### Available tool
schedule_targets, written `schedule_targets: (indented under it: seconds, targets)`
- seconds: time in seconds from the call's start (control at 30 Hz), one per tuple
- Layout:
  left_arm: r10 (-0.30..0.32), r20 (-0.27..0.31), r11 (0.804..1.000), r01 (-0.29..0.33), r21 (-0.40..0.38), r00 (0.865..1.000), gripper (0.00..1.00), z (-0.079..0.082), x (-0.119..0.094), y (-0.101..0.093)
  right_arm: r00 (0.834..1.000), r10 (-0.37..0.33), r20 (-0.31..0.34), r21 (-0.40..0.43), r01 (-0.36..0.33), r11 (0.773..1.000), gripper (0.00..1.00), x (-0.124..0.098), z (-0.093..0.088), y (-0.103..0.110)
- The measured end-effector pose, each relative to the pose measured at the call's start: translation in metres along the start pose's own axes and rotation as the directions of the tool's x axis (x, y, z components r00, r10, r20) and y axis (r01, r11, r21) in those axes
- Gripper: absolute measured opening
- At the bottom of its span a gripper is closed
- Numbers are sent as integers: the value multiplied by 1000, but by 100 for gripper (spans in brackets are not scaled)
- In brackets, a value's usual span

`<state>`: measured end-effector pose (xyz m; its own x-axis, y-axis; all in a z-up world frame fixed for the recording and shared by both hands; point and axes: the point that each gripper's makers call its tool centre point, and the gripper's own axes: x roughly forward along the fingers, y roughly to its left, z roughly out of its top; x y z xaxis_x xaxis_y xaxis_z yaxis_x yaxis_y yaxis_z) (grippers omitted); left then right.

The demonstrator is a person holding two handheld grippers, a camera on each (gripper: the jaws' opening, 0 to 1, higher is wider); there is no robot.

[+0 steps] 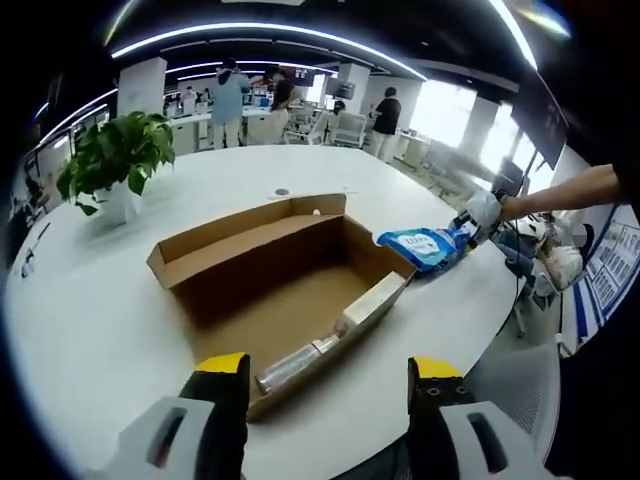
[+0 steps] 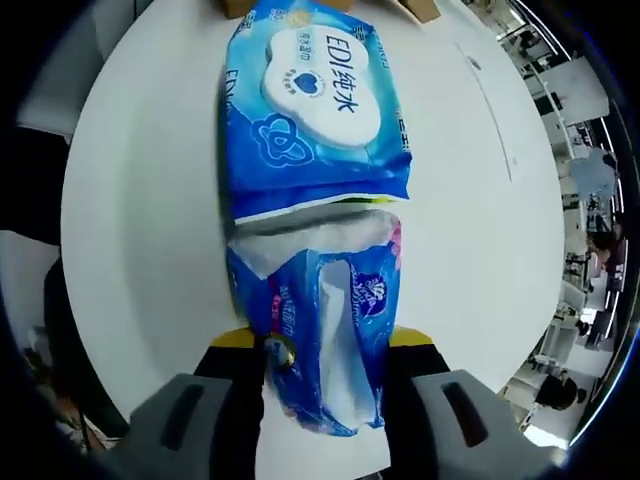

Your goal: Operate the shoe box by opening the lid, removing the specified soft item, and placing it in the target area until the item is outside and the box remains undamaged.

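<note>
One wipes pack (image 2: 315, 200) clamped in the right gripper (image 2: 325, 350) beyond the open box (image 1: 290, 290), placing step under way, release due; left gripper (image 1: 328, 385) agape, empty.

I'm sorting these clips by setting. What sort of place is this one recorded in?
Most likely an open-plan office or meeting area. A large white round table holds the open shoe box and a potted plant; behind it stand desks with people, under curved strip ceiling lights and bright windows.
</note>
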<state>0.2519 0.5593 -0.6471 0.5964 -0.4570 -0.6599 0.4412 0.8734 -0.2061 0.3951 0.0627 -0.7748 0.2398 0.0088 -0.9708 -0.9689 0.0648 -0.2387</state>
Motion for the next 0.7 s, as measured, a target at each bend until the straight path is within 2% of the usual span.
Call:
schedule_targets:
  seconds: [0.33,0.4,0.53,0.7]
  targets:
    - [-32,14,999,32,1,999,65,-2,5,-4,999,-31,17,84,29,996,37,-39,8,8]
    - [-38,16,999,38,2,999,65,-3,6,-4,999,-35,20,129,32,991,37,-46,9,10]
    - [-45,30,999,46,-3,999,65,-1,6,-6,997,-55,45,273,40,961,39,-57,12,14]
    - [-56,44,998,57,-21,997,65,-3,4,-6,991,-75,113,442,18,897,39,-65,18,16]
